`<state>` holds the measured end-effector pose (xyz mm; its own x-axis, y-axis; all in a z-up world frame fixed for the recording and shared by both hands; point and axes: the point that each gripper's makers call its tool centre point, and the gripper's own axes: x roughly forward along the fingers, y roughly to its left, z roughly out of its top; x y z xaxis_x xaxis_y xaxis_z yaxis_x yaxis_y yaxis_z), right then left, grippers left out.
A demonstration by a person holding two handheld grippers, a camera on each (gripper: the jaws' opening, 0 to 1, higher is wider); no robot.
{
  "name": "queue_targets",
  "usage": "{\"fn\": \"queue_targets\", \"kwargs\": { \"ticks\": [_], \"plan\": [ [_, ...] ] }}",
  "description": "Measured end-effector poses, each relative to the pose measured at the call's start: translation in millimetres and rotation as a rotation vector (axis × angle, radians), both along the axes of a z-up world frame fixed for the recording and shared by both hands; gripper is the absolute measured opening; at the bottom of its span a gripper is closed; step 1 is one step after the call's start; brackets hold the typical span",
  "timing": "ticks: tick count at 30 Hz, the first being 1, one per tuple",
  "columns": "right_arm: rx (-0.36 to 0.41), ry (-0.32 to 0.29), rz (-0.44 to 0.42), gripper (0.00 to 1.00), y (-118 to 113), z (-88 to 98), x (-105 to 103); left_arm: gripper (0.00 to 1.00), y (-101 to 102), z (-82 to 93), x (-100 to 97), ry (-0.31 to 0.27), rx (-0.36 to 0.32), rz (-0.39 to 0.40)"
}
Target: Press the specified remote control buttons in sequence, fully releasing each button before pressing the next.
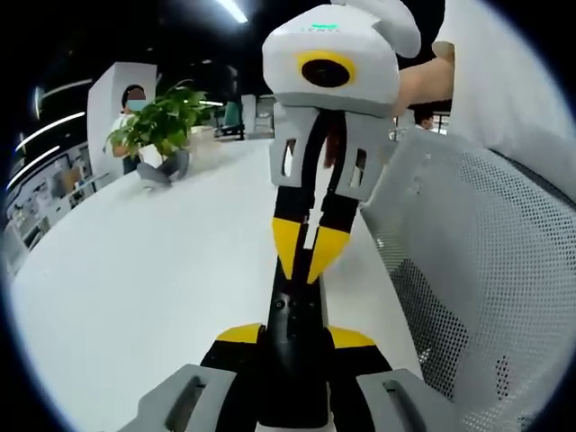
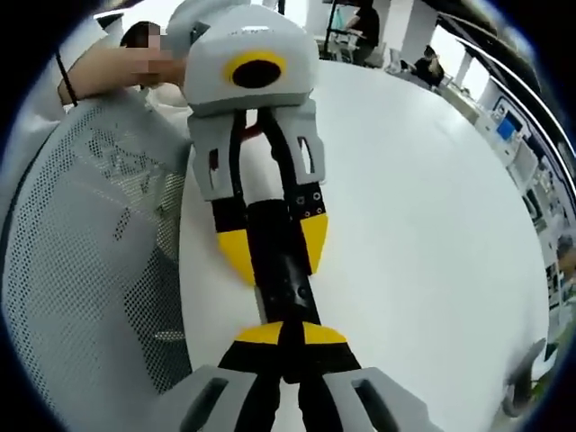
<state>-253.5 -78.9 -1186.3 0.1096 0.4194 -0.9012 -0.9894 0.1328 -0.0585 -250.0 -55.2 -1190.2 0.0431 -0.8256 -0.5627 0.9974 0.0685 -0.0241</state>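
Observation:
A slim black remote control (image 1: 294,333) is clamped between the yellow-tipped jaws of my left gripper (image 1: 295,336), above the white table. My right gripper (image 1: 307,261) comes down from the top of the left gripper view. Its two yellow tips are closed together and rest on the remote's far end. In the right gripper view the remote (image 2: 286,270) runs up the middle, held by the left gripper (image 2: 274,247). My right gripper (image 2: 290,335) stands with its tips together on the remote's near end. The buttons under the tips are hidden.
A round white table (image 1: 162,270) lies below both grippers. A white mesh chair (image 1: 486,270) stands close beside it, and its back (image 2: 81,234) is also in the right gripper view. A potted green plant (image 1: 162,121) stands at the far edge, with a seated person behind it.

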Motion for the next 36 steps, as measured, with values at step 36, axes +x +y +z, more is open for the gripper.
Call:
{"fn": "queue_targets", "kwargs": {
  "ticks": [36],
  "plan": [
    [0.170,-0.005,-0.137,0.00,-2.1,2.3,2.5,0.26,-0.3,-0.3,-1.0,-0.003,0.013,-0.010]
  ]
}}
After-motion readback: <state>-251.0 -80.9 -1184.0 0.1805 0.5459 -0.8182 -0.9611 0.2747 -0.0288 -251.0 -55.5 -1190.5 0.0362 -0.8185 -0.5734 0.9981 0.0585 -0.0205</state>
